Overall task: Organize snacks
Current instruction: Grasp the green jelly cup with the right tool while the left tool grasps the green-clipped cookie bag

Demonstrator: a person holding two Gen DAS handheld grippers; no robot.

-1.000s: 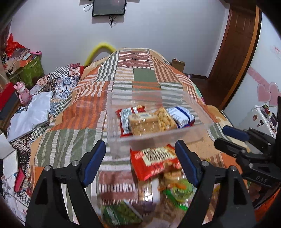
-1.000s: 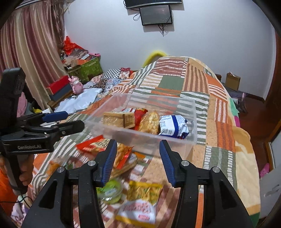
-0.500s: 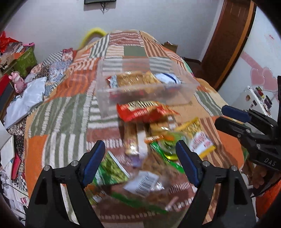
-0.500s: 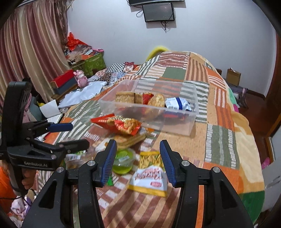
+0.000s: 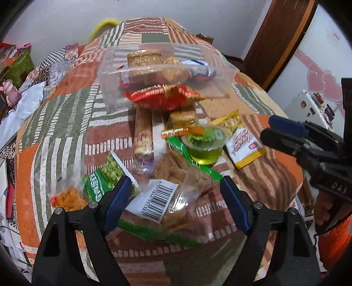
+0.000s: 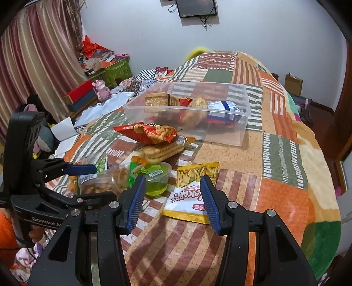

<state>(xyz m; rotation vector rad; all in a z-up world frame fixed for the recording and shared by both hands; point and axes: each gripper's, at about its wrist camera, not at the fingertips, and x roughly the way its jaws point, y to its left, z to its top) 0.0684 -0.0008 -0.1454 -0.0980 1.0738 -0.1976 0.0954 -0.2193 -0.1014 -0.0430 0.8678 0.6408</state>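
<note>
A clear plastic bin (image 6: pixel 226 132) (image 5: pixel 110 88) on the patchwork bed holds several snacks. A pile of loose snacks lies in front of it: a red chip bag (image 6: pixel 149 133) (image 5: pixel 167 99), a green jelly cup (image 6: pixel 157 179) (image 5: pixel 204 147), a yellow-white snack bag (image 6: pixel 193 187) (image 5: pixel 244 145), a green pea bag (image 5: pixel 105 178). My left gripper (image 5: pixel 176 204) (image 6: pixel 88 182) is open, its jaws on either side of a clear cracker bag with a barcode label (image 5: pixel 167 198). My right gripper (image 6: pixel 173 202) (image 5: pixel 283 129) is open over the yellow-white bag.
The bed is covered by a patchwork quilt (image 6: pixel 286 154). Boxes, a pink toy (image 6: pixel 102 89) and a curtain are on the left side of the room. A wooden door (image 5: pixel 277 39) stands on the right. A screen (image 6: pixel 197 7) hangs on the far wall.
Both grippers have moved down and closer to the loose snack pile. The left gripper now straddles the clear cracker bag. Both stay open.
</note>
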